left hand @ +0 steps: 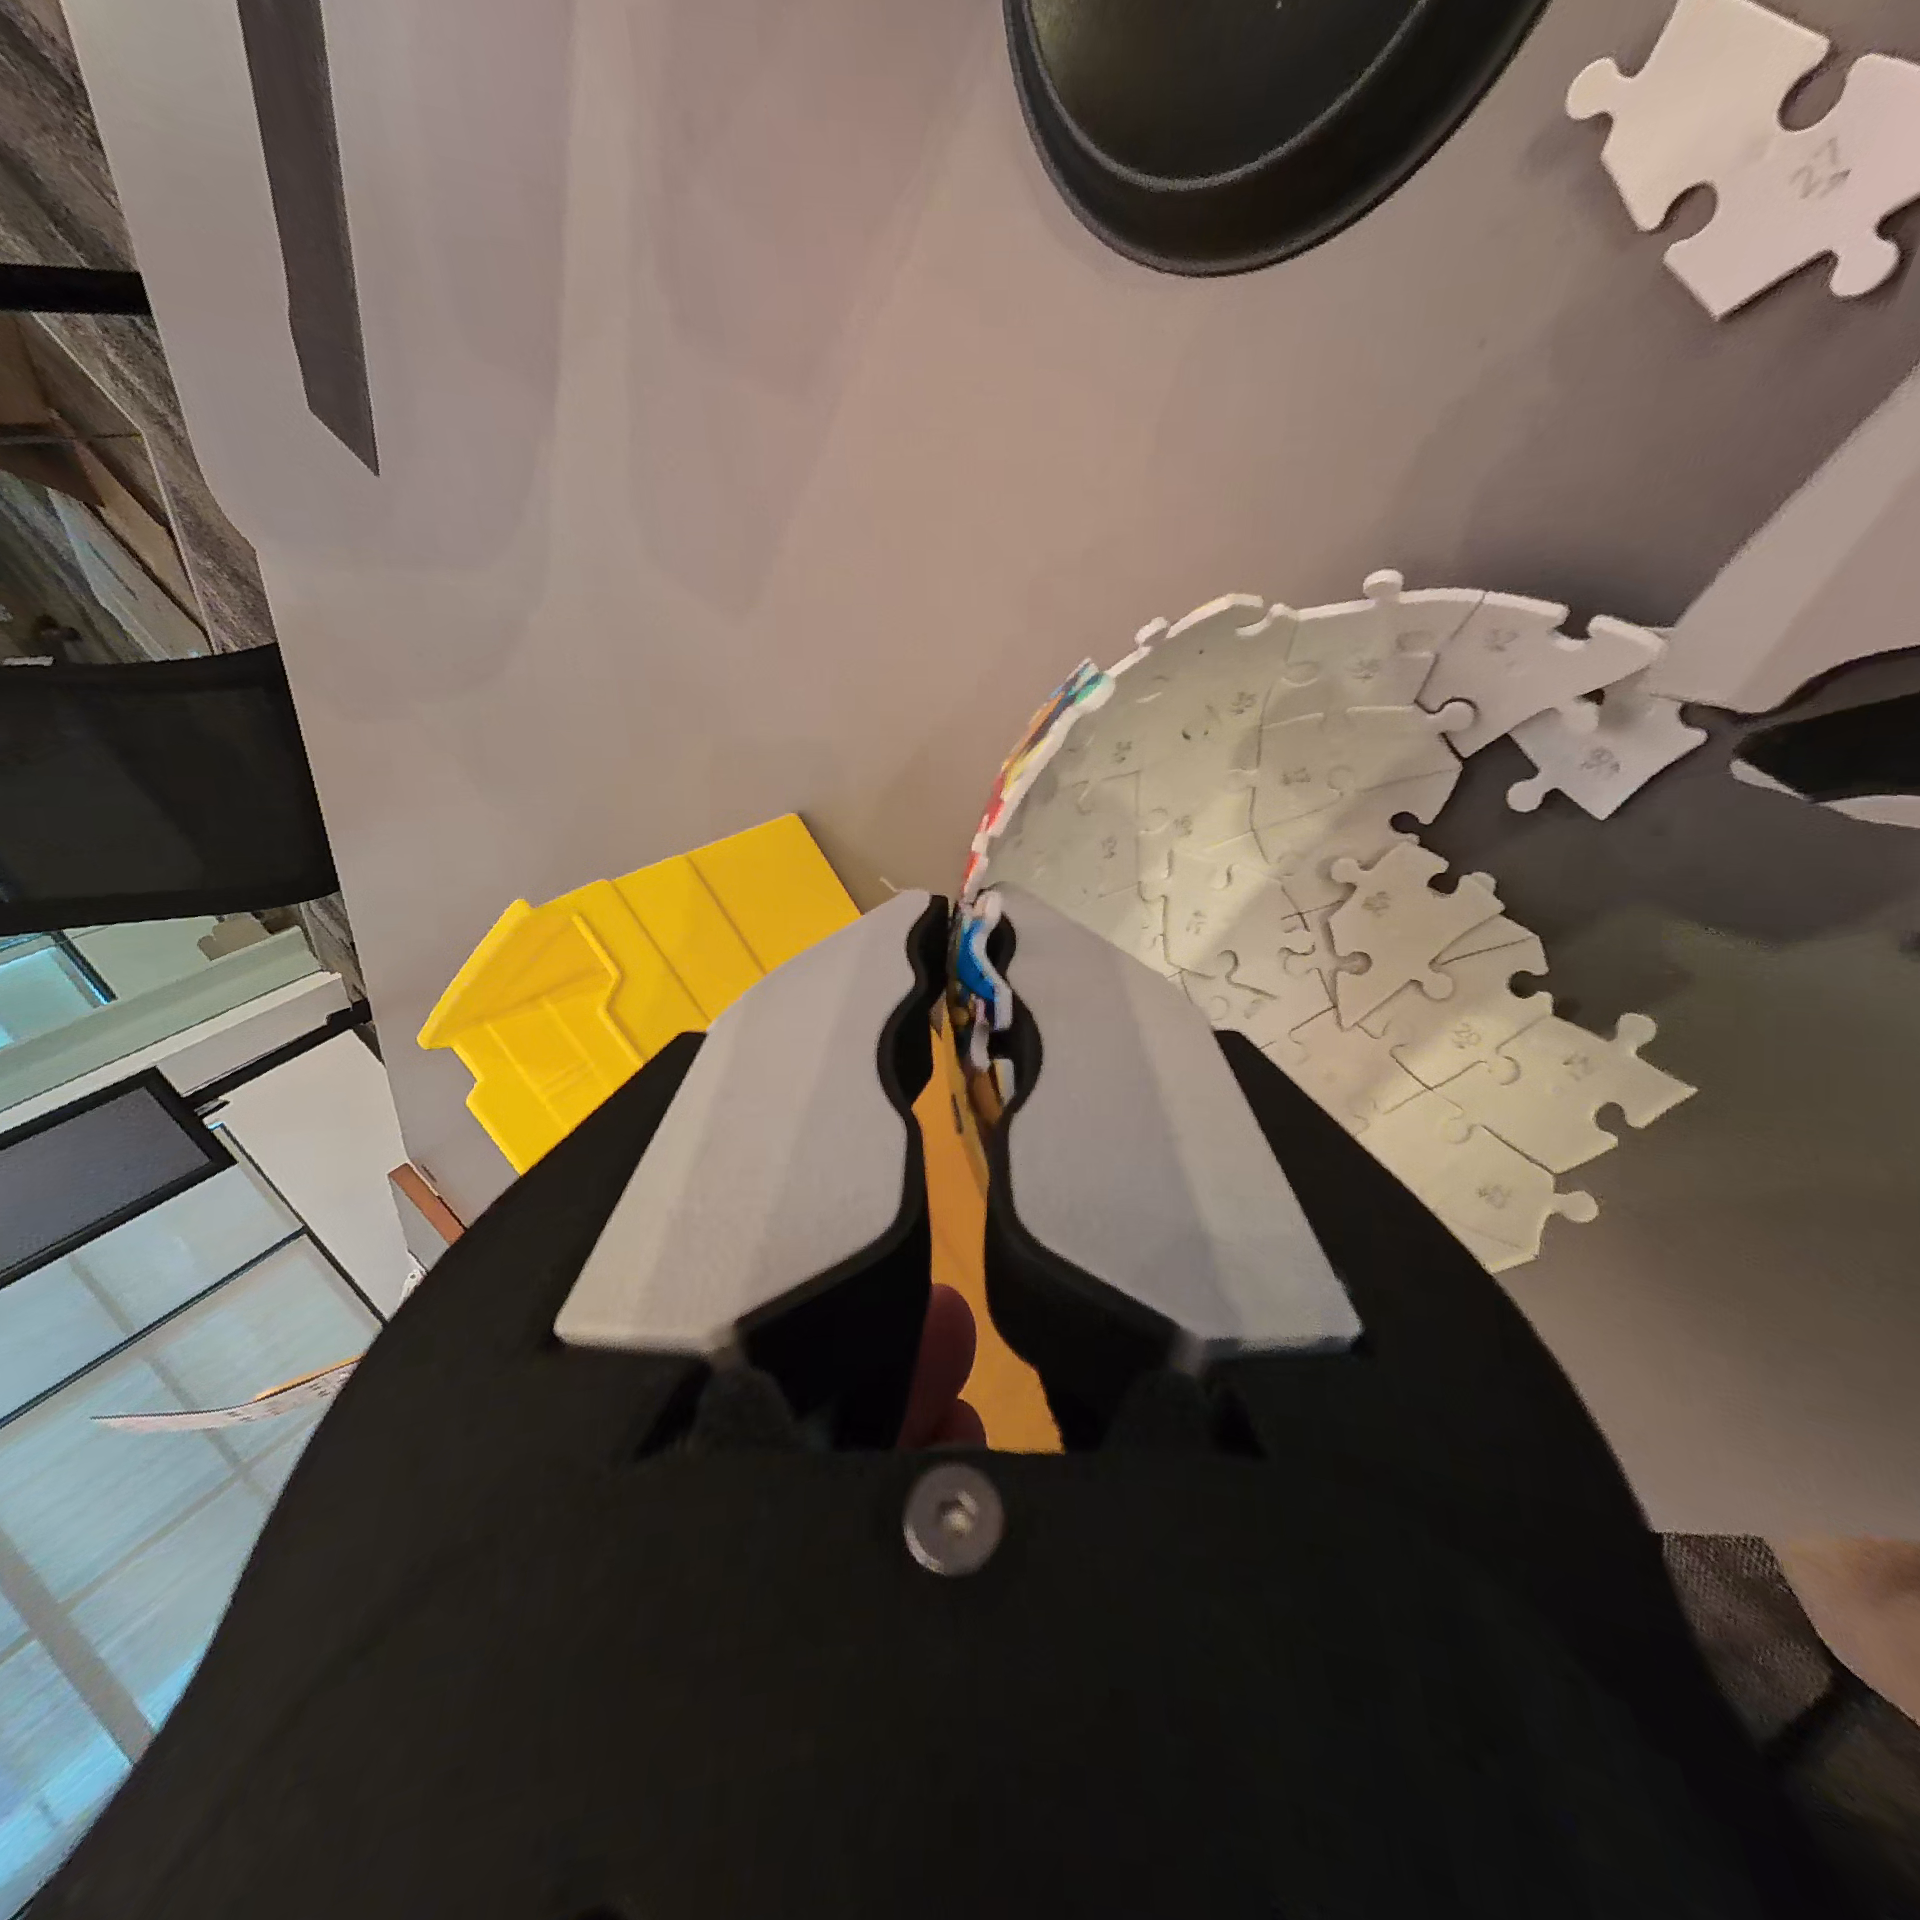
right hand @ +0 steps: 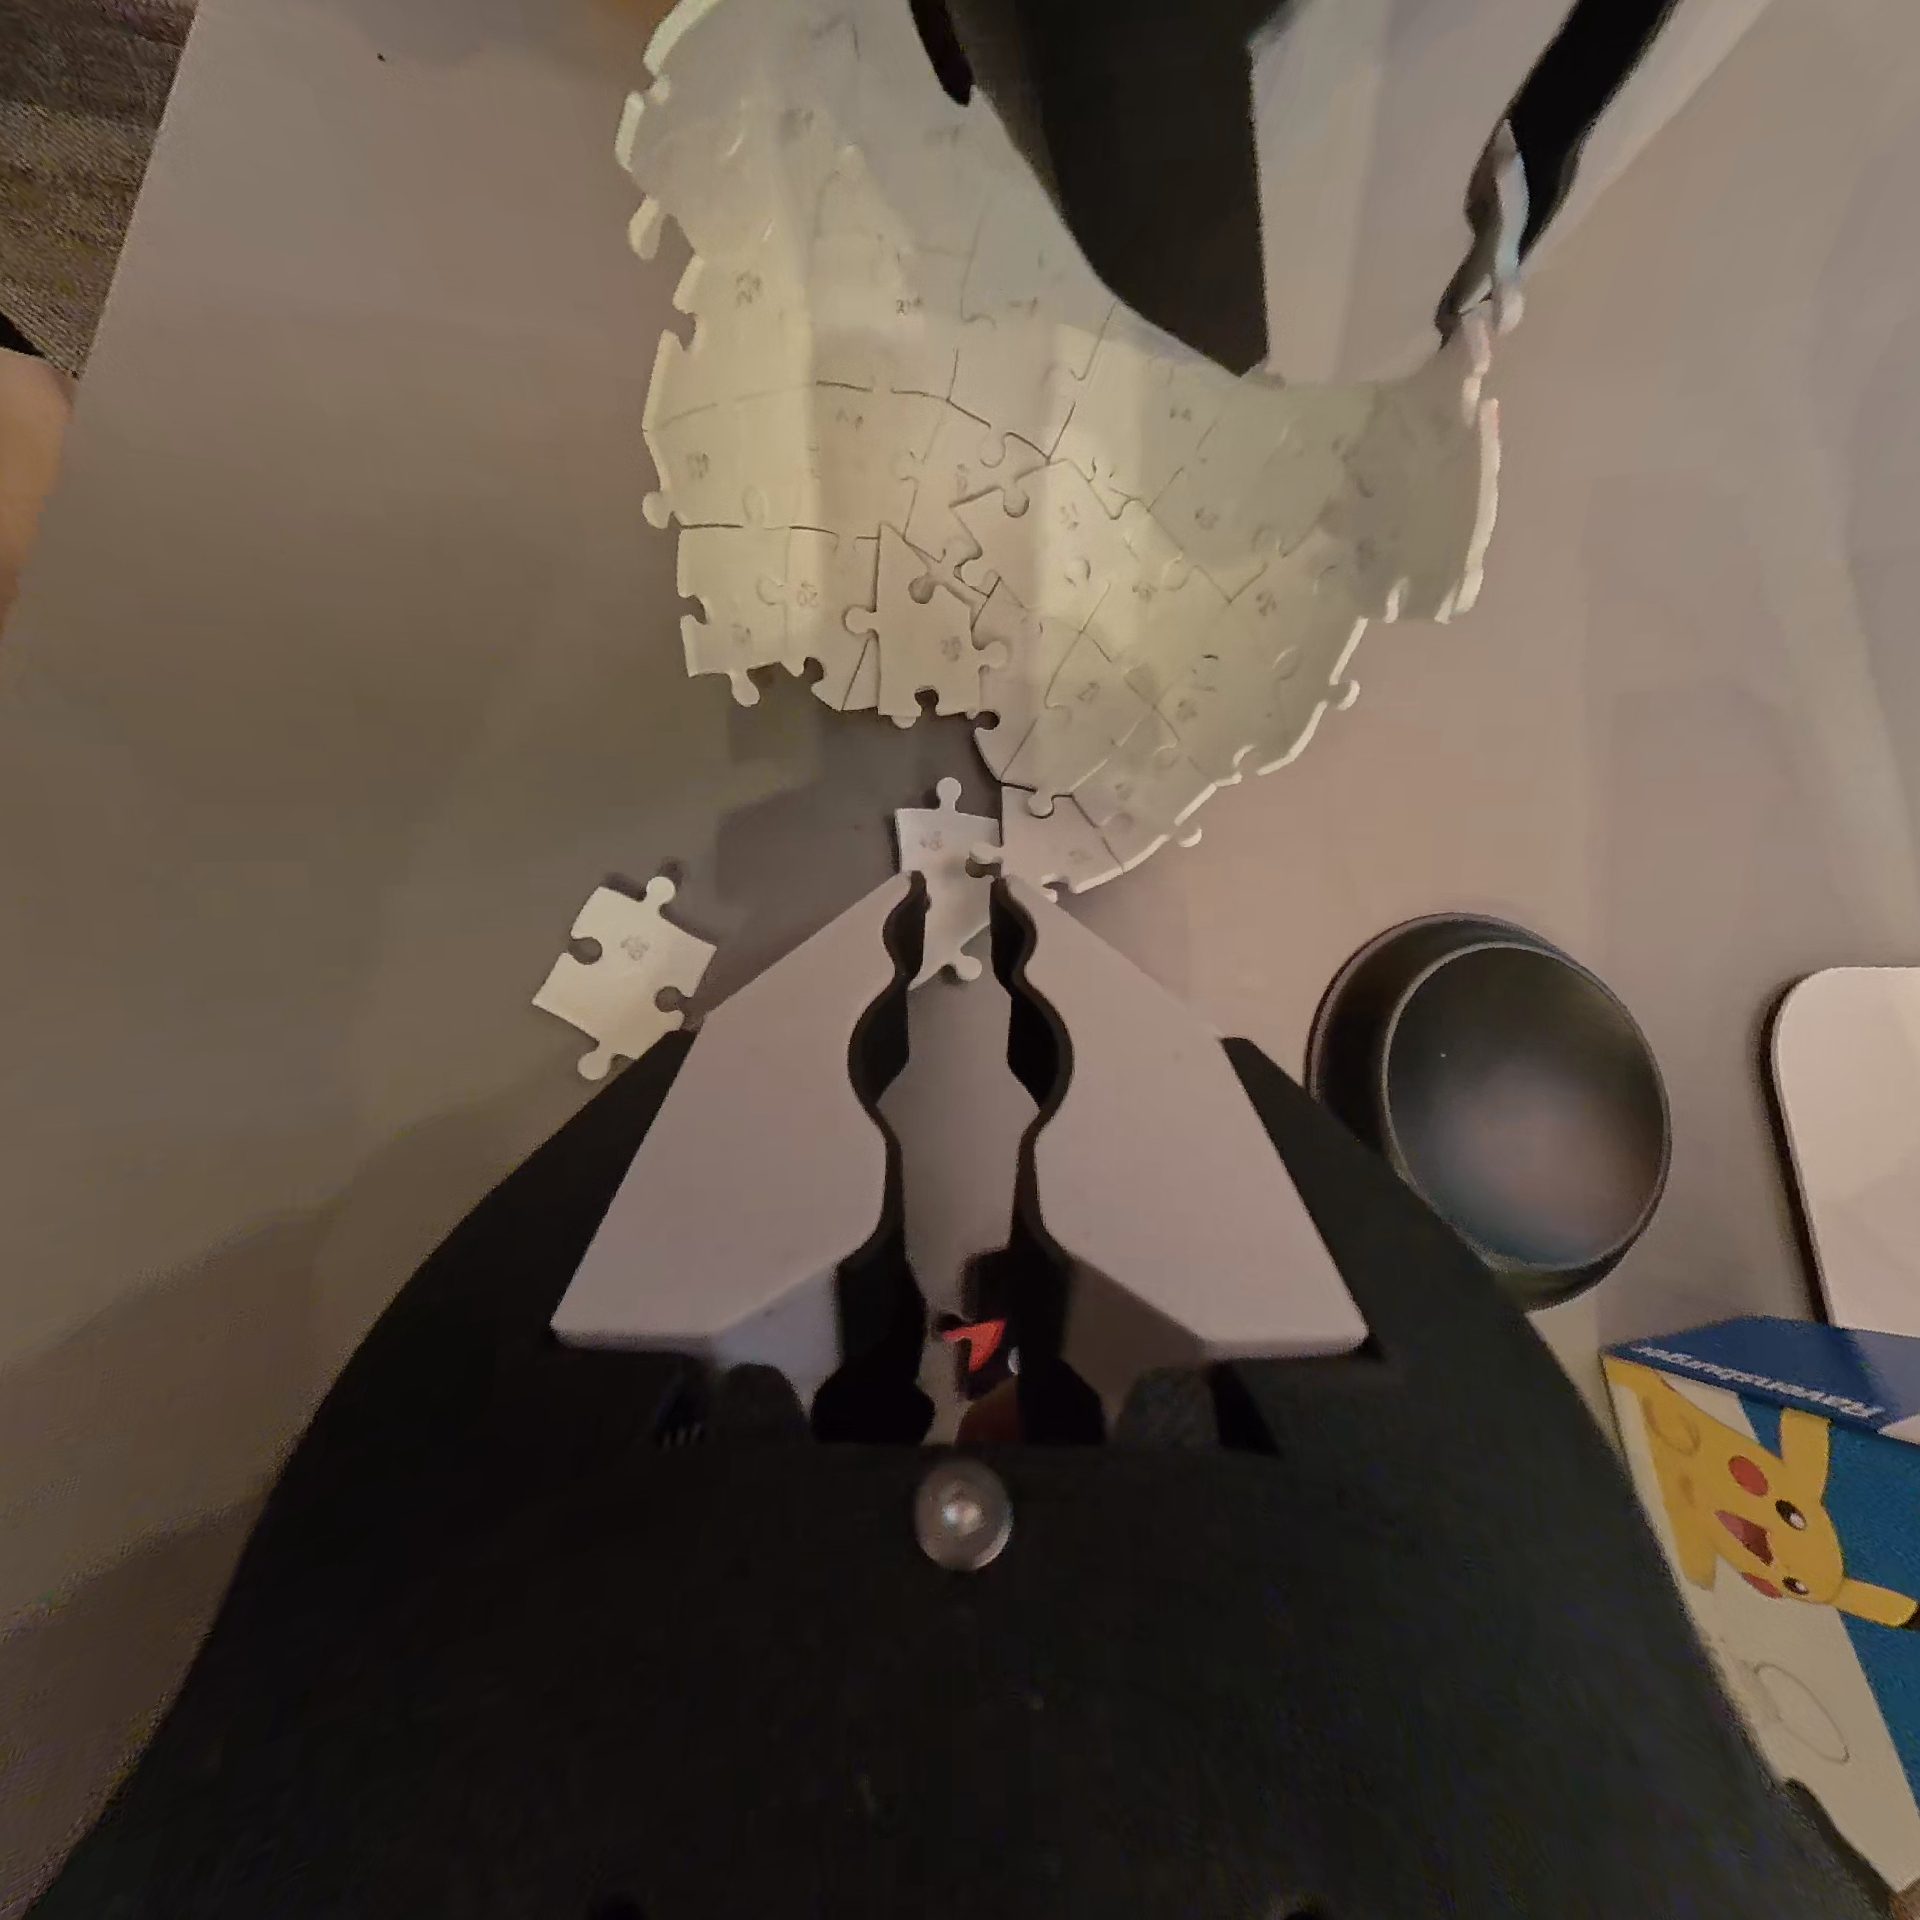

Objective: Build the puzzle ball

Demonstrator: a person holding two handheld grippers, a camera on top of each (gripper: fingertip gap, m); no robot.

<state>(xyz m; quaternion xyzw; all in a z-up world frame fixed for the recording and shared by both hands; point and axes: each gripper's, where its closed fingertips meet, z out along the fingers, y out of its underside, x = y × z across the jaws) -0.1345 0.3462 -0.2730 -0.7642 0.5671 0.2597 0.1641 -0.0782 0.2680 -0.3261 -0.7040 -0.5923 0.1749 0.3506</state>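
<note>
The half-built puzzle ball (left hand: 1278,883) is a curved shell of joined pieces, white inside and coloured outside. My left gripper (left hand: 971,940) is shut on its coloured rim and holds it up over the table. The shell also shows in the right wrist view (right hand: 1039,499), with the left gripper gripping its far edge. My right gripper (right hand: 951,894) is shut on a single white puzzle piece (right hand: 945,847) and holds it against the shell's near rim. That piece shows at the right in the left wrist view (left hand: 1600,758).
A loose white piece (right hand: 623,971) lies on the grey table left of my right gripper. More joined white pieces (left hand: 1766,156) lie farther off. A black round stand (right hand: 1496,1101), the puzzle box (right hand: 1777,1475), a white card (right hand: 1860,1132) and a yellow plastic tray (left hand: 634,977) sit nearby.
</note>
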